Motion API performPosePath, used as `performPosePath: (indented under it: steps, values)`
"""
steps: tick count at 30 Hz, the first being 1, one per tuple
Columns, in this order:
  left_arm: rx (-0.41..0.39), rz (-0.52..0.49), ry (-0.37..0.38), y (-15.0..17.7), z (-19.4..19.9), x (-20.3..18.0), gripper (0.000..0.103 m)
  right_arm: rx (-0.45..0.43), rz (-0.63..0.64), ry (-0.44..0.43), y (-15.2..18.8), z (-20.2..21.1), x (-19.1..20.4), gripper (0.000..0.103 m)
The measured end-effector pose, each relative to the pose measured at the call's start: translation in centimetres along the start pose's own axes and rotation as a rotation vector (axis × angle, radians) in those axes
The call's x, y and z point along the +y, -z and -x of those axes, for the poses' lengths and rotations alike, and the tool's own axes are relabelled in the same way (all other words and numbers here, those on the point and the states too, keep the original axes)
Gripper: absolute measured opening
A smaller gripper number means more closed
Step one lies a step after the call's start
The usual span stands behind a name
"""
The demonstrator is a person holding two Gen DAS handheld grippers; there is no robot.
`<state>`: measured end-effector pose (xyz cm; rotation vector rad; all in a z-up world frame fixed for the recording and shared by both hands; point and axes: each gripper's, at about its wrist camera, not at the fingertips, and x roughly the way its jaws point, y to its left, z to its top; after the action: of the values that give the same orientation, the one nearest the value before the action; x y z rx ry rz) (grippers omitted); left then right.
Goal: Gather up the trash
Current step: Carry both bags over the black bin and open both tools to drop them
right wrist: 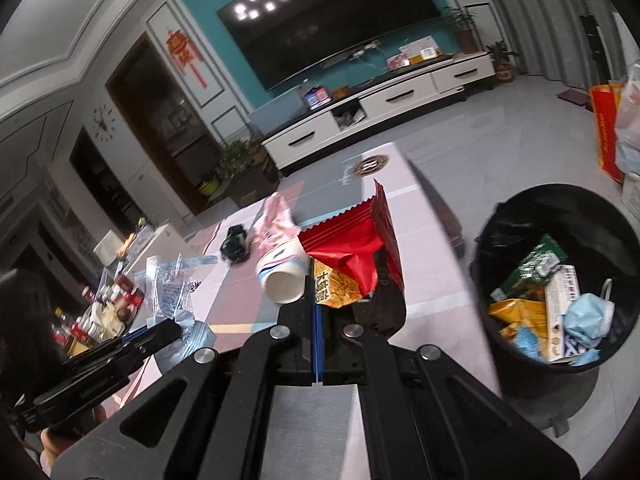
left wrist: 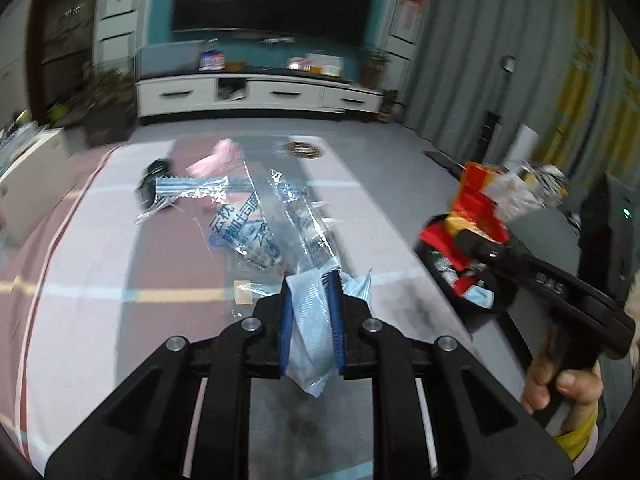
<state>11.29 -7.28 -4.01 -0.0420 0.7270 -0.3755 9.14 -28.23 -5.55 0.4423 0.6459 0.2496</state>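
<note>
My left gripper (left wrist: pixel 311 280) is shut on a clear plastic wrapper with blue print (left wrist: pixel 256 224), which hangs crumpled above the table. My right gripper (right wrist: pixel 318 292) is shut on a red and yellow snack bag (right wrist: pixel 348 248). In the left wrist view the right gripper (left wrist: pixel 472 240) holds that snack bag (left wrist: pixel 480 196) over the black bin (left wrist: pixel 476 296). The right wrist view shows the left gripper (right wrist: pixel 176 328) at the lower left with the clear wrapper (right wrist: pixel 168 288). A paper cup (right wrist: pixel 282 276), a pink wrapper (right wrist: pixel 276 220) and a small black object (right wrist: pixel 236 242) lie on the table.
The black bin (right wrist: pixel 500 240) stands on the floor off the table's right edge and holds several wrappers and a blue mask. The table (right wrist: pixel 420 280) has a pink and grey cover. A white TV cabinet (right wrist: pixel 380 108) lines the far wall. A red bag (right wrist: pixel 606 128) stands at the far right.
</note>
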Motion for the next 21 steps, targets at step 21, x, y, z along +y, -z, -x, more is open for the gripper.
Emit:
performPosePath:
  steps: [21]
  values:
    - [0.099, -0.269, 0.233, -2.5, -12.6, -17.9, 0.021, -0.098, -0.238, 0.269, -0.9, 5.9, -13.3, 0.001]
